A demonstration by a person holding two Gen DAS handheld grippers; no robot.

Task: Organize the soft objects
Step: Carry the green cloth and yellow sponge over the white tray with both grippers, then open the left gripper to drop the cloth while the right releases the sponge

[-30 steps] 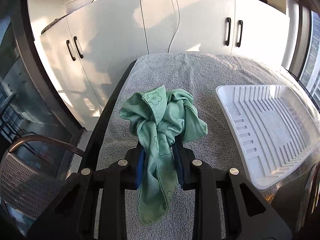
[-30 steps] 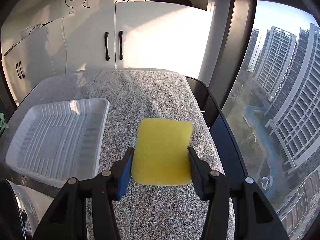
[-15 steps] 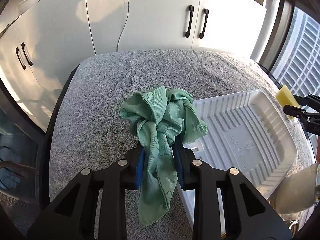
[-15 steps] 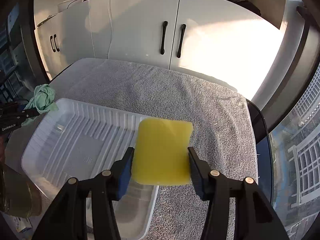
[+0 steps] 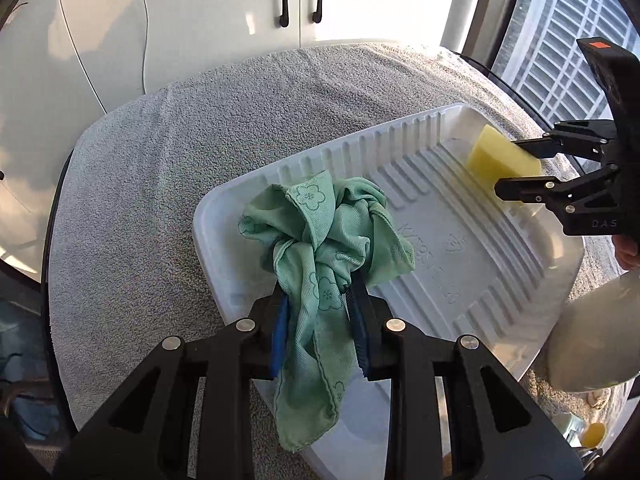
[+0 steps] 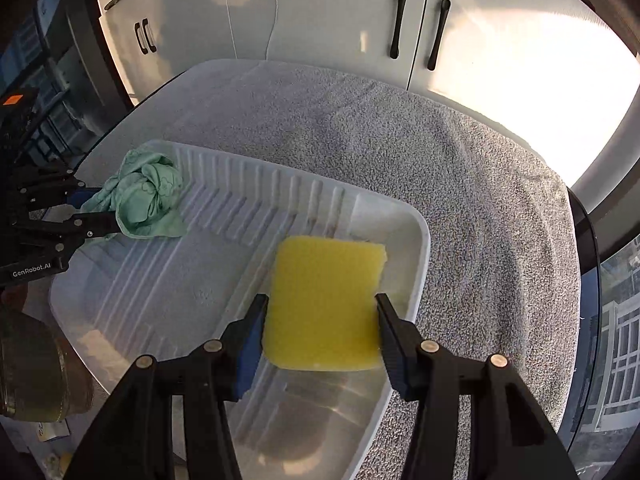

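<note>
The left claw, marked "GenRobot.AI", grips a green cloth over the tray. The right claw pinches a yellow sponge there; its body reads "DAS".

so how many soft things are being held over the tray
2: a green cloth in the left tool at one end, a yellow sponge in the right tool at the other.

A fuzzy gray towel covers the tabletop, whose dark edge shows on the right side. Past the far edge stand white cupboards with black handles. A thin cord hangs down one door. Tall buildings show through the window.
</note>
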